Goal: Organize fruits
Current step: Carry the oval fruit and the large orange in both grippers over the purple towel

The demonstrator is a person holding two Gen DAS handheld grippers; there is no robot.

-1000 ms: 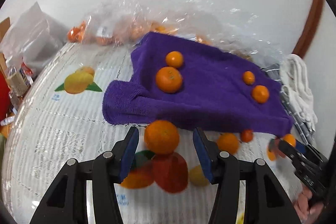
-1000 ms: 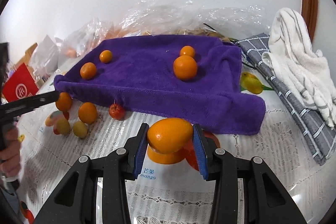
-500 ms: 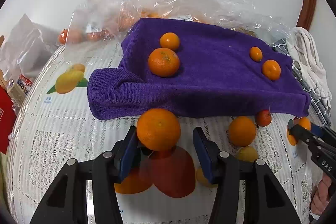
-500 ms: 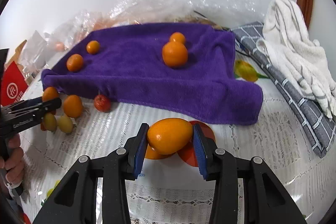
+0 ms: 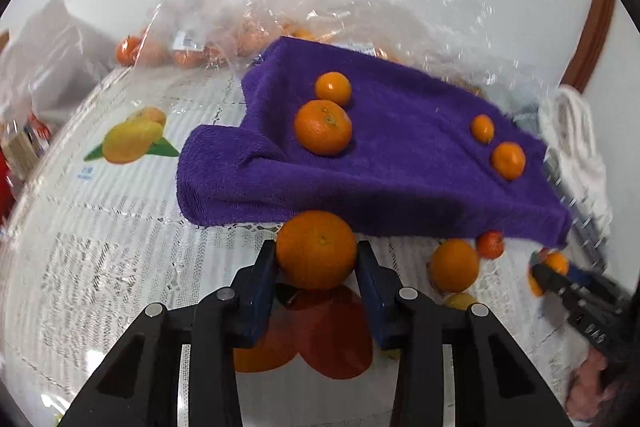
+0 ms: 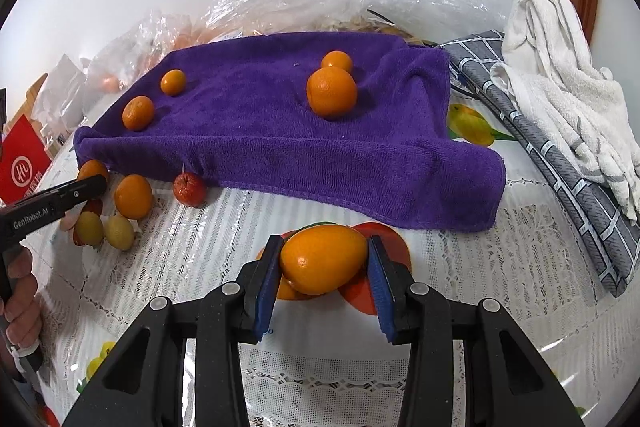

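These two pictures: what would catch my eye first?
Probably the purple towel spread across the middle of the table, with four oranges resting on it. Next, each gripper near the bottom edge clamps a fruit: the left gripper a round orange, the right gripper an egg-shaped orange fruit.

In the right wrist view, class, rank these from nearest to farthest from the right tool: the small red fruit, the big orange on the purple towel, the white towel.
1. Small red fruit: on the table, left, at the purple towel's front edge.
2. Big orange: on the towel, ahead.
3. White towel: far right, at the back.
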